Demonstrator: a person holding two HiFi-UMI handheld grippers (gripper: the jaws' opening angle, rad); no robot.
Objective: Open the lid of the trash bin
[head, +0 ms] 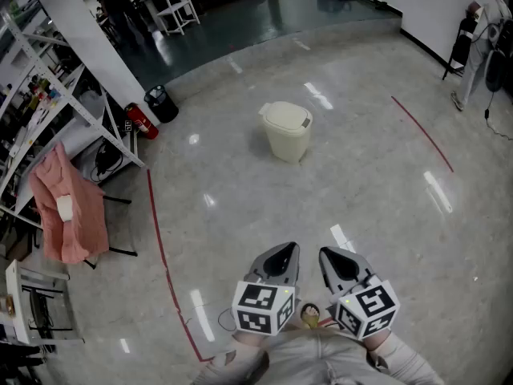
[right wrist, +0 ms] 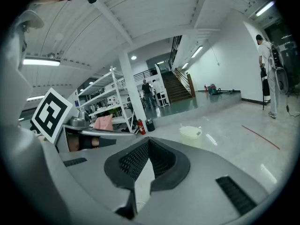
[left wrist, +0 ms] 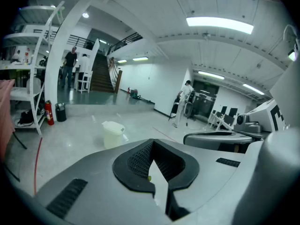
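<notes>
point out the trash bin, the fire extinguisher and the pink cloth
trash bin [head: 284,117], head view, on its lid
fire extinguisher [head: 142,122], head view, on its red body
pink cloth [head: 68,207], head view, middle of the fabric

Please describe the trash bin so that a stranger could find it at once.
Look at the grey floor between the shelving and the red line. The trash bin stands alone there: cream, lid shut, unlike the small black bin beside the pillar.

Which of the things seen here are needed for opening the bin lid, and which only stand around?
For the job:
- trash bin
- lid, closed
- left gripper
- right gripper

Just standing about:
- fire extinguisher
- black bin
- pink cloth
- shelf rack
</notes>
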